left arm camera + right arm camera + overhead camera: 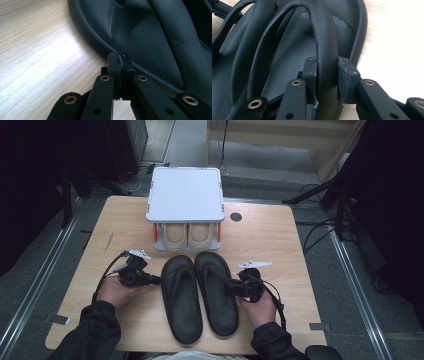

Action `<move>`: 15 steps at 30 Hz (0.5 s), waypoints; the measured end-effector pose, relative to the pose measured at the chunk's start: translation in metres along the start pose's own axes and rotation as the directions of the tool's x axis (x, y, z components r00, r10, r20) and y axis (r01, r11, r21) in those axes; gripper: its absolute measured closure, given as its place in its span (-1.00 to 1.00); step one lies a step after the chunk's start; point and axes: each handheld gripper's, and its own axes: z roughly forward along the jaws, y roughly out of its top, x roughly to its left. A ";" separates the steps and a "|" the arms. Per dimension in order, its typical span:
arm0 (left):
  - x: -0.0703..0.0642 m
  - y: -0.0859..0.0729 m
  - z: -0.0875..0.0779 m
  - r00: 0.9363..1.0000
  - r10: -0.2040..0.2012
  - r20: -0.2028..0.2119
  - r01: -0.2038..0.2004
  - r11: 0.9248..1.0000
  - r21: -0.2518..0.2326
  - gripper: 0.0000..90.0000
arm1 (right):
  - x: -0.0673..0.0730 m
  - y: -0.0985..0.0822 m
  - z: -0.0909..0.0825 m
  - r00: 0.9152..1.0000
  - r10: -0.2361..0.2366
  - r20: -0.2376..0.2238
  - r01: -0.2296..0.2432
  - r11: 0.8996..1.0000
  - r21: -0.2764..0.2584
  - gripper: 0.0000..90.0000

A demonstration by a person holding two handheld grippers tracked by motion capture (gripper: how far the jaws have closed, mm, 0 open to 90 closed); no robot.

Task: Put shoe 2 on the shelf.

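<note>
Two black flip-flop sandals lie side by side on the wooden table (280, 245), toes pointing away from me. My left gripper (159, 280) (121, 58) is shut, its tips against the outer rim of the left sandal (181, 300) (150, 32), with nothing between the pads. My right gripper (231, 285) (326, 67) reaches in from the right side of the right sandal (217, 292) (287, 62). Its jaws straddle the sandal's strap (324, 37). The left pad lies against the strap, and the right pad stands a sliver off it.
A grey box-like shoe rack (185, 195) stands at the table's far middle, with a pair of beige shoes (187, 234) on its lower shelf just beyond the sandals' toes. A round cable hole (236, 217) sits right of it. Bare wood lies on both sides.
</note>
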 end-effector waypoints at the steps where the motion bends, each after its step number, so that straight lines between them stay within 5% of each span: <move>1: -0.001 0.000 0.000 1.000 0.002 -0.001 -0.002 1.000 0.001 1.00 | 0.000 0.000 0.001 1.000 -0.002 0.000 0.002 1.000 -0.003 0.55; 10: -0.001 0.000 0.000 1.000 -0.026 0.014 0.026 0.999 -0.020 0.90 | 0.001 0.001 0.002 1.000 -0.009 -0.006 0.009 1.000 -0.026 0.39; 15: 0.001 0.001 -0.007 0.998 -0.055 0.020 0.056 0.997 -0.061 0.80 | 0.005 0.003 -0.009 0.999 -0.036 0.001 0.036 0.994 -0.103 0.30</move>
